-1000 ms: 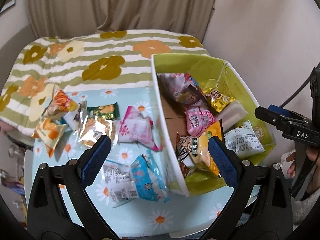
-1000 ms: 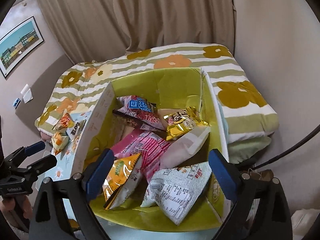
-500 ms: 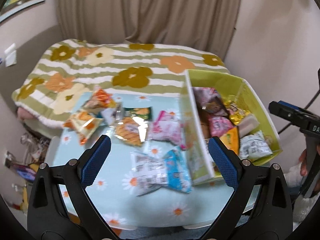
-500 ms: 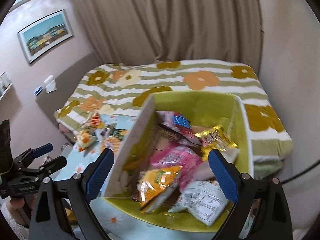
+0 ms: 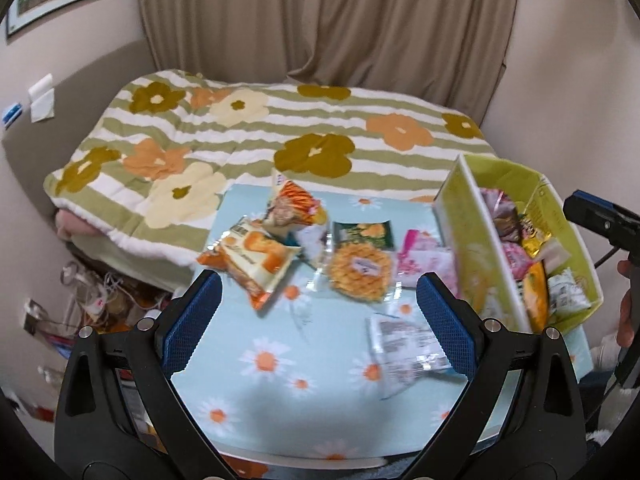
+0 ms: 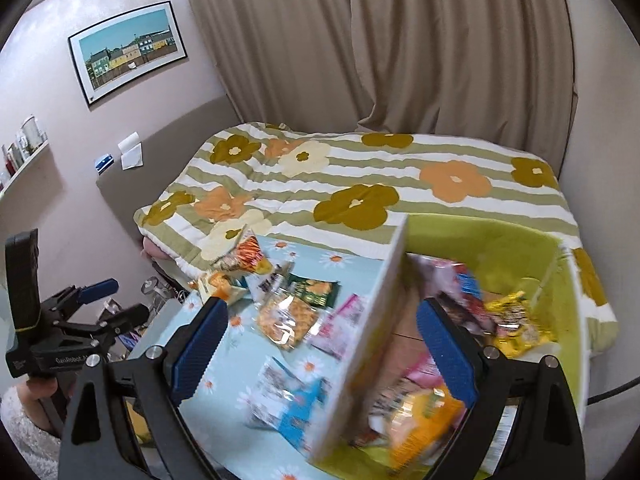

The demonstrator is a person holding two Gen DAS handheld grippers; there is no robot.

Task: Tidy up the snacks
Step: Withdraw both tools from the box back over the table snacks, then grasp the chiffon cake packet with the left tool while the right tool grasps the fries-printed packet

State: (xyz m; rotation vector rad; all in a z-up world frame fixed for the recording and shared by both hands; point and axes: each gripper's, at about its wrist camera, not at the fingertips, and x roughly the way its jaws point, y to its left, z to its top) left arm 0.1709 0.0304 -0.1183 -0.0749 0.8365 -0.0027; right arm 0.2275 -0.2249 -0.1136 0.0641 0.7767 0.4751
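Note:
Several snack packets lie on a light blue daisy-print table (image 5: 256, 396): an orange bread packet (image 5: 250, 258), an orange striped bag (image 5: 292, 206), a green packet (image 5: 362, 233), a round cracker packet (image 5: 362, 268), a pink packet (image 5: 424, 262) and a white and blue packet (image 5: 404, 344). A green box (image 5: 464, 236) at the right holds several packets; it also shows in the right wrist view (image 6: 472, 232). My left gripper (image 5: 318, 328) is open and empty above the table. My right gripper (image 6: 322, 350) is open and empty over the box's left wall.
A bed with a striped flower blanket (image 5: 280, 136) lies behind the table. Curtains (image 6: 380, 48) hang at the back. Clutter and cables (image 5: 92, 292) lie on the floor left of the table. A framed picture (image 6: 128, 50) hangs on the left wall.
Both grippers have swung to the left. The box has shifted to the right in both views and more of the table's packets now show. Both stay open and empty.

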